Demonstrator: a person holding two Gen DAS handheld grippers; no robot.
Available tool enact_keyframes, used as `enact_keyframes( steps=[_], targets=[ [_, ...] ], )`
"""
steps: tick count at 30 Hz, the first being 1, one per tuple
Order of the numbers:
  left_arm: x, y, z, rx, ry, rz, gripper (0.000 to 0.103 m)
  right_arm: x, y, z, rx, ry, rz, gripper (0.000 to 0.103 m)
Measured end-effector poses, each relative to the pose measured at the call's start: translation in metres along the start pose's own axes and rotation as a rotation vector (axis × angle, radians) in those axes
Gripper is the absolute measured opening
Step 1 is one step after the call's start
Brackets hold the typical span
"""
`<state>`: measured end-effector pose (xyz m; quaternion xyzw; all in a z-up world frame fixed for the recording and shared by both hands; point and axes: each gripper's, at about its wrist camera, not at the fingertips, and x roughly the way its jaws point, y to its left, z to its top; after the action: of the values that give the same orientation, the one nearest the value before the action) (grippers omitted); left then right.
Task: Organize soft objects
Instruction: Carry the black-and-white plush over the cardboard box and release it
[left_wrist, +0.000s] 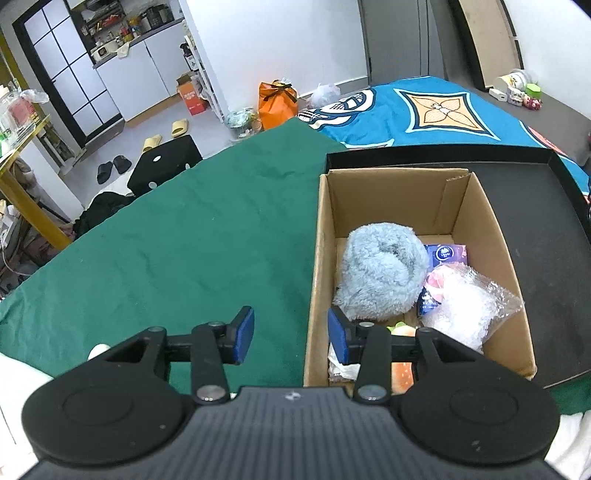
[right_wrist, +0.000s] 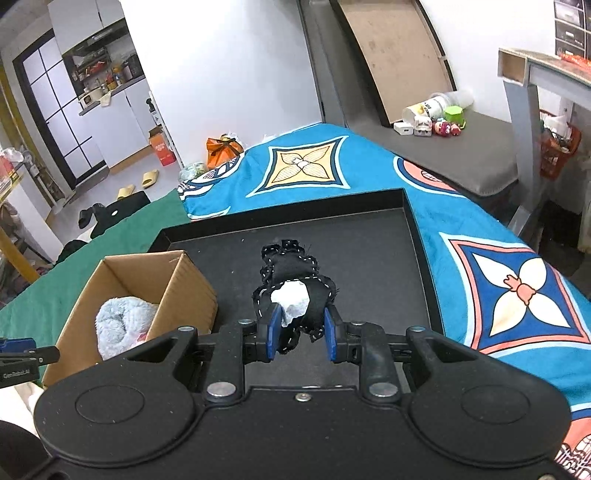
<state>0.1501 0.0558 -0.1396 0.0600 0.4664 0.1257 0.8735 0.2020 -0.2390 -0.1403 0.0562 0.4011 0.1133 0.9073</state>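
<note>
The step in hand looked like a transfer: the right gripper had its fingers clamped on a black stitched fabric piece with a white patch, held in the air above the black tray, just to the right of the cardboard box. That piece seemed to be the last loose item, since the bare part of the tray beside the box showed nothing else on it.

The next move, as I judged it, called for carrying the fabric piece leftward over the box's open top, lowering it clear of the near wall, and only then parting the fingers so it dropped inside rather than on the rim.

The left gripper hung over the box's left wall, its blue fingers apart with nothing between them, 1 finger outside over the green cloth and 1 inside the box.

The box stood on the tray's left part. Inside it lay a fluffy light-blue towel roll toward the left, a purple packet behind it to the right, a bubble-wrap bag at the right, and something orange at the near end, mostly hidden by the gripper.
</note>
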Motion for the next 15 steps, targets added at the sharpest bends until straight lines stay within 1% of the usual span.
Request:
enact_keyframes(
  steps=[3,8,12,15],
  targets=[
    [0.003,0.001,-0.004,-0.004,0.007,-0.013,0.042,-0.002,0.004,0.0,-0.008,-0.003,-0.008,0.025],
    [0.004,0.003,-0.007,-0.016,-0.002,-0.033,0.042,-0.006,0.015,0.003,-0.027,-0.017,-0.011,0.025],
    [0.008,0.002,-0.009,-0.006,0.001,-0.051,0.042,-0.007,0.025,0.008,-0.02,-0.027,0.0,0.025],
    [0.011,0.004,-0.01,-0.016,0.009,-0.047,0.042,-0.006,0.034,0.011,-0.028,-0.036,0.005,0.025]
  ],
)
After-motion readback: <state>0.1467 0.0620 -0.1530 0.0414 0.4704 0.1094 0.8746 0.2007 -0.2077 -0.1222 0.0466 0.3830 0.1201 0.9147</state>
